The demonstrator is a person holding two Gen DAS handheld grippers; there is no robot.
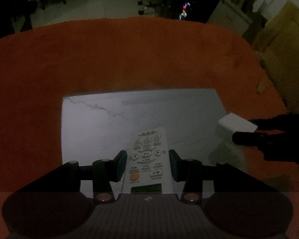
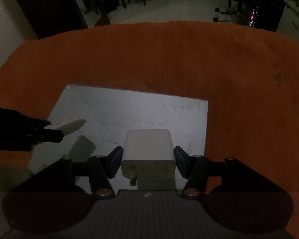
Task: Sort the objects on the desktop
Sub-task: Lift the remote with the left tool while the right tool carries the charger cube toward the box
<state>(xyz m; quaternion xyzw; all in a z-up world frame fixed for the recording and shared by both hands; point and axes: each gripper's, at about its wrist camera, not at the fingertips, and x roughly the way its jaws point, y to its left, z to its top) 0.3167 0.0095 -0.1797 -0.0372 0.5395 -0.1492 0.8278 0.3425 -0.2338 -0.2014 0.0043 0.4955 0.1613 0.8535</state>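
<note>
My left gripper (image 1: 148, 164) is shut on a white remote control (image 1: 148, 155) with an orange button, held above the white board (image 1: 129, 111). My right gripper (image 2: 147, 162) is shut on a white power adapter (image 2: 147, 145) with a metal prong, also over the white board (image 2: 129, 107). In the left wrist view the right gripper (image 1: 247, 133) shows at the right with the adapter (image 1: 237, 122). In the right wrist view the left gripper (image 2: 47, 131) shows at the left with the remote (image 2: 71, 126).
The white board lies on an orange cloth (image 1: 129, 55) that covers the table. A cardboard box (image 1: 285, 49) stands off the table's right side. A small tan object (image 1: 262, 86) lies near the right edge. The room beyond is dark.
</note>
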